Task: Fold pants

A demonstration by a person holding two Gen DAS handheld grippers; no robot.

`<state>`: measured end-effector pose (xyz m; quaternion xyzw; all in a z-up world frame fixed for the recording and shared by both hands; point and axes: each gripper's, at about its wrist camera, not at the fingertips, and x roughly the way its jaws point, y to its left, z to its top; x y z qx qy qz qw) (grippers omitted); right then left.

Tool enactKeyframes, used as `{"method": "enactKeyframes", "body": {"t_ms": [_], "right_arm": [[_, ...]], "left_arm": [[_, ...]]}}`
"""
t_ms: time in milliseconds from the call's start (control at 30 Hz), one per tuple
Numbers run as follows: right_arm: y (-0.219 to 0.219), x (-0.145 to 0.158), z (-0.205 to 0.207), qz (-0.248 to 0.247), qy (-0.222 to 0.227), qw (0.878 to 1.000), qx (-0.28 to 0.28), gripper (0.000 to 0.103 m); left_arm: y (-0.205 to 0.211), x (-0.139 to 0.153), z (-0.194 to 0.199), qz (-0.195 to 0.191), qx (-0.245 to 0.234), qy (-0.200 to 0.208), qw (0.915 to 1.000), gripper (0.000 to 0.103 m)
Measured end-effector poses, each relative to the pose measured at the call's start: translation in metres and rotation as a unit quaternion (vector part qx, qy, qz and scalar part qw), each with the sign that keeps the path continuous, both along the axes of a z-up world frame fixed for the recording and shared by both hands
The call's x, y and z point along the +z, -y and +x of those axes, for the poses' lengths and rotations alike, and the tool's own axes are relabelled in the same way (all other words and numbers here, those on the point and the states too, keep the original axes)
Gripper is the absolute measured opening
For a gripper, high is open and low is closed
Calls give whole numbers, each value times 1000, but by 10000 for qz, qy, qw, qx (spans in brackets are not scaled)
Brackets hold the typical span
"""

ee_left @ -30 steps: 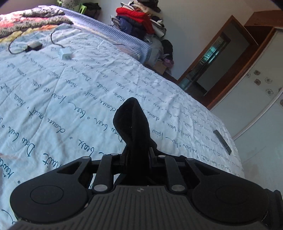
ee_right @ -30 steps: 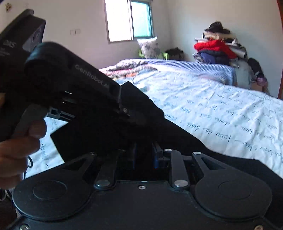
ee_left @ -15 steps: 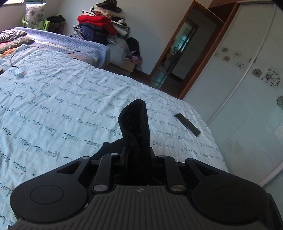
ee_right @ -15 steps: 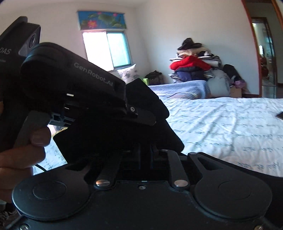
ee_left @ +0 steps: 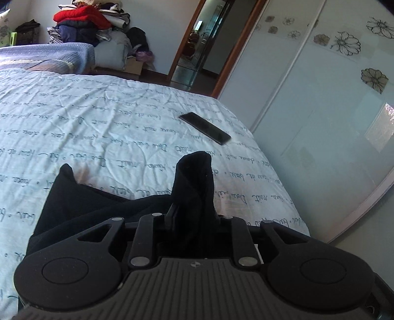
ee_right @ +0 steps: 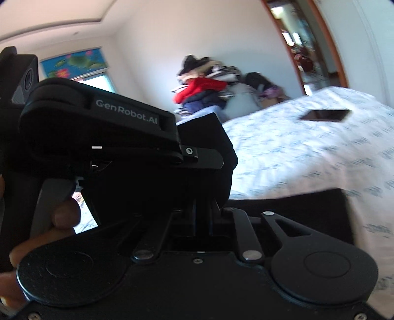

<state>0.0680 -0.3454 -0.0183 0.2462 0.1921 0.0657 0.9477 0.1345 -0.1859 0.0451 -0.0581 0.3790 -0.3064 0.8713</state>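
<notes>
The black pants [ee_left: 81, 204] lie partly on the light blue bed [ee_left: 110, 128] below my left gripper. My left gripper [ee_left: 194, 211] is shut on a bunched fold of the pants that sticks up between its fingers. In the right wrist view my right gripper [ee_right: 204, 209] is shut on black pants cloth [ee_right: 221, 147]. The left gripper's body [ee_right: 98, 137] and the hand holding it fill the left of that view. More black cloth [ee_right: 295, 206] hangs to the right over the bed.
A black phone [ee_left: 205, 128] lies on the bed near its far right edge, also in the right wrist view [ee_right: 325, 115]. A pile of clothes [ee_left: 83, 22] sits by the far wall. A doorway [ee_left: 204, 41] and a sliding wardrobe [ee_left: 332, 98] stand right.
Both grippers have swung to the right with the pants still held. The phone and wardrobe now show closer, and more black cloth shows on the bed below the left gripper.
</notes>
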Motion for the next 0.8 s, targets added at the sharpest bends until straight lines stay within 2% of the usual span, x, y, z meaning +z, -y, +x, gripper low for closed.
{"method": "enactKeyframes", "body": {"t_ms": [267, 400, 433, 500, 533, 567, 600, 667, 700, 733, 767, 800], "right_arm": [[35, -20, 9, 432, -490, 9964, -541, 13], [45, -23, 11, 375, -629, 9927, -954, 13], [46, -21, 12, 265, -679, 9915, -1082, 13], [52, -20, 2, 13, -671, 9872, -1448, 20], [57, -19, -8, -71, -680, 9843, -1627, 22], [61, -17, -15, -116, -638, 9817, -1789, 22], [64, -16, -21, -154, -594, 9787, -1960, 22], [67, -10, -25, -207, -508, 9766, -2081, 22], [69, -8, -25, -203, -476, 9787, -1987, 23], [67, -7, -29, -185, -458, 9821, -1817, 28], [68, -6, -29, -126, -425, 9856, -1634, 38], [66, -5, -30, -57, -392, 9885, -1458, 41]], "left_arm": [[71, -37, -1, 384, -298, -125, 9987, 24], [93, -50, 0, 533, -636, -138, 9965, 44], [92, -51, 2, 446, -739, -227, 9960, 47], [79, -47, 4, 199, -847, -273, 9958, 57], [70, -43, 4, 120, -820, -183, 9964, 60], [60, -37, 3, 136, -697, 16, 9975, 67], [49, -30, 4, 222, -488, 245, 9983, 76], [25, -20, 7, 371, 16, 602, 9975, 84], [12, -17, 10, 404, 235, 740, 9962, 86], [0, -15, 13, 460, 391, 850, 9945, 87], [-9, -15, 16, 572, 502, 939, 9927, 91], [-18, -15, 22, 771, 629, 1037, 9896, 93]]}}
